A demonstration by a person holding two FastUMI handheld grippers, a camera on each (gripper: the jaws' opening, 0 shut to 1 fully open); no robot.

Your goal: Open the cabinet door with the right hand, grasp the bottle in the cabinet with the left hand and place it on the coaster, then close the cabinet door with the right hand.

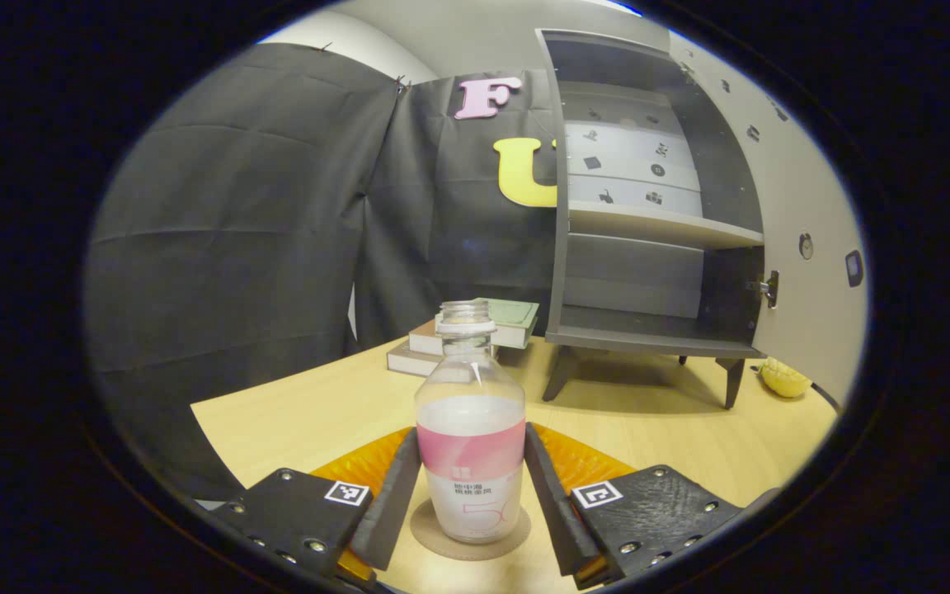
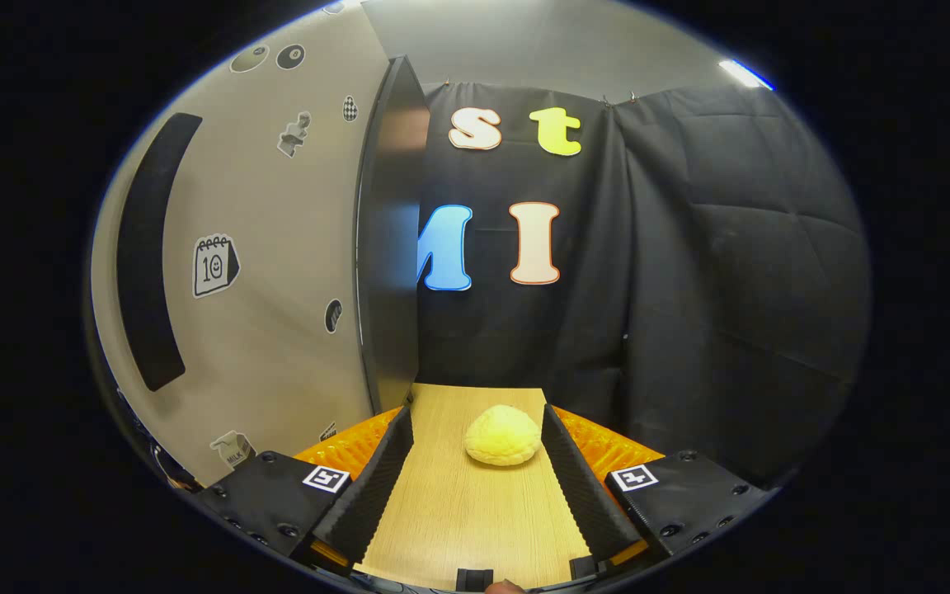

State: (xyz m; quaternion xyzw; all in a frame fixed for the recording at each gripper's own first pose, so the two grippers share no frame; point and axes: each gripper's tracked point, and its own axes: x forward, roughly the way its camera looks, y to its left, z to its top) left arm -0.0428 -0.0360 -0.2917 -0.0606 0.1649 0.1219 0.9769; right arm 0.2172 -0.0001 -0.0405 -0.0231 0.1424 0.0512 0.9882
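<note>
Foam-lined fingers of the left gripper [image 1: 472,487] frame the bottle [image 1: 471,437] at the bottom of the left gripper view, 1 on each side of its pink label; the pads look to be touching or very nearly touching the plastic, and I cannot tell whether they press on it. That bottle stands upright, uncapped, with its base on the round brown coaster [image 1: 470,532], which lies on the wooden table [image 1: 293,412]. Beyond the bottle, a stack of books [image 1: 475,334] rests on the table, and further back and to the side of the bottle stands the cabinet [image 1: 648,239] on short legs, its shelves bare and its door [image 1: 805,206] swung wide open, with a latch on the door's inner edge. Near the foot of the door, well apart from the bottle, lies a yellow bun-shaped object [image 1: 784,379]. In the right gripper view, the right gripper [image 2: 472,474] has its fingers spread apart with nothing between them except table surface, and the same yellow bun-shaped object [image 2: 502,435] sits on the table just ahead of the fingertips. Beside that gripper rises the outer face of the door [image 2: 277,247], covered in small stickers and carrying a long dark handle [image 2: 149,247].
</note>
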